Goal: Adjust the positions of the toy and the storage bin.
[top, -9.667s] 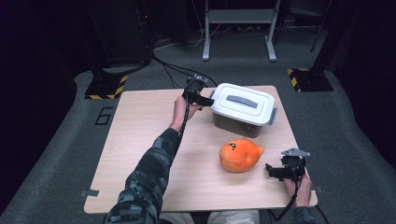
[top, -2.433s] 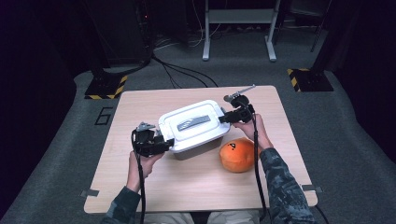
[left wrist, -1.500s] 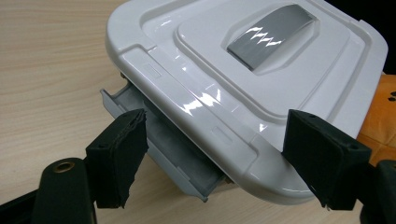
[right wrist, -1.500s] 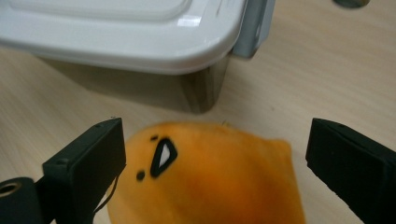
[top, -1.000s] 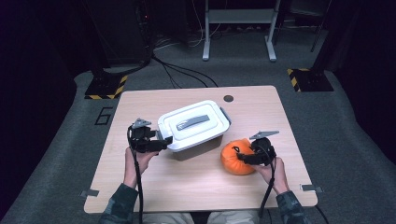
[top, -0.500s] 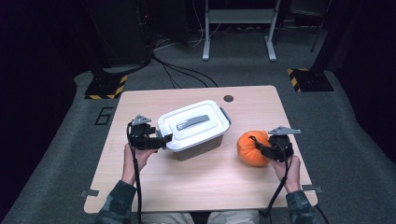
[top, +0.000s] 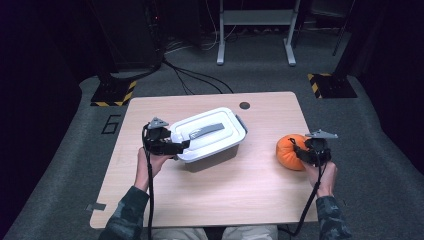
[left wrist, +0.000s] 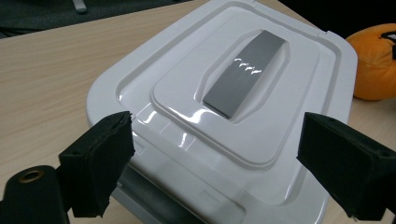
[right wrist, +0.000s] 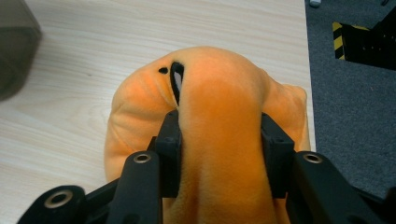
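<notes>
While the right gripper (right wrist: 219,154) pinches the orange plush toy (top: 291,150) at the table's (top: 225,200) three o'clock edge, the left gripper (left wrist: 219,154), jaws just widened, straddles the lidded white box's (top: 210,134) near end unpressed; opening and loading look undone.

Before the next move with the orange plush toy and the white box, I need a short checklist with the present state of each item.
1. Right tool pinches the orange plush toy: ok.
2. Left tool open, pads apart at the white box: ok.
3. Lid off the box, so the toy can go in: not ok, it sits on.
4. Toy over the table, near its right edge: ok.
5. Lid latches released: cannot tell.
</notes>
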